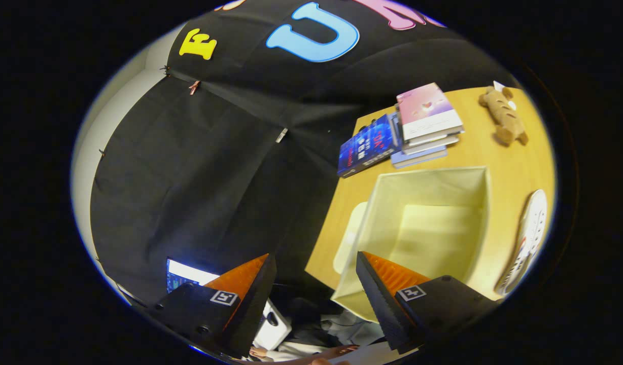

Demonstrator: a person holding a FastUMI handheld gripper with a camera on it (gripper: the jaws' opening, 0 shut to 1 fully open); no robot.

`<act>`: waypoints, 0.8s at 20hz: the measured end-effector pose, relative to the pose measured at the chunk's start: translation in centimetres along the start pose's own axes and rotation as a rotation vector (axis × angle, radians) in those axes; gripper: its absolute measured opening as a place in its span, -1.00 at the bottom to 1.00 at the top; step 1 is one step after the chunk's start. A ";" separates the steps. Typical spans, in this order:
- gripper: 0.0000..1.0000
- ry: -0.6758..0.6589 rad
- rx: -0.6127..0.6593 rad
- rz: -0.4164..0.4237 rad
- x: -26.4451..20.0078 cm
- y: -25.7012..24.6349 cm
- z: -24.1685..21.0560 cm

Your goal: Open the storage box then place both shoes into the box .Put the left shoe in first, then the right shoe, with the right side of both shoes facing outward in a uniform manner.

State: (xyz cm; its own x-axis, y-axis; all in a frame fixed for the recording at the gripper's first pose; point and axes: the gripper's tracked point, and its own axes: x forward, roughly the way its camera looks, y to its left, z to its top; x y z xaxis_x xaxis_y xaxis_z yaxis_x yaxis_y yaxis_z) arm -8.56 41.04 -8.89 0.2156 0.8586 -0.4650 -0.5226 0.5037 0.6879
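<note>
Black cloth wall (200, 167), wooden table (514, 162)

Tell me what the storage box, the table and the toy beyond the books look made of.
Storage box: seems cream fabric, matte, its walls soft and slightly bowed. Table: looks like light wood or laminate, smooth with a faint sheen. Brown toy: apparently plush, fuzzy and rounded. The gripper hangs open, fingers apart, one over the box's near rim.

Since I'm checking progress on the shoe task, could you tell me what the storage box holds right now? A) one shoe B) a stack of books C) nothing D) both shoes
C: the storage box stands open with its cream inside bare, while a white shoe lies on the table beside it, and the open gripper holds nothing.
</note>
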 end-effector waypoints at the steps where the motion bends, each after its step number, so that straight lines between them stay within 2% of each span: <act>1: 0.95 -0.024 -0.035 -0.053 -1.3 -2.1 0.3; 6: 0.96 -0.110 -0.182 -0.379 -8.7 -14.0 1.0; 11: 0.97 -0.070 -0.235 -0.584 -14.6 -23.8 -1.0; 15: 0.97 0.011 -0.243 -0.679 -15.3 -30.4 -4.2; 16: 0.98 0.014 -0.261 -0.695 -15.2 -31.7 -3.7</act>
State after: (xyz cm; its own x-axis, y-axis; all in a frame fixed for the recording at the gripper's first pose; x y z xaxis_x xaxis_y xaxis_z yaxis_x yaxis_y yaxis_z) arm 1.65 11.63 -25.71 0.5588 0.3474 -0.7530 -0.4483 0.8904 0.0782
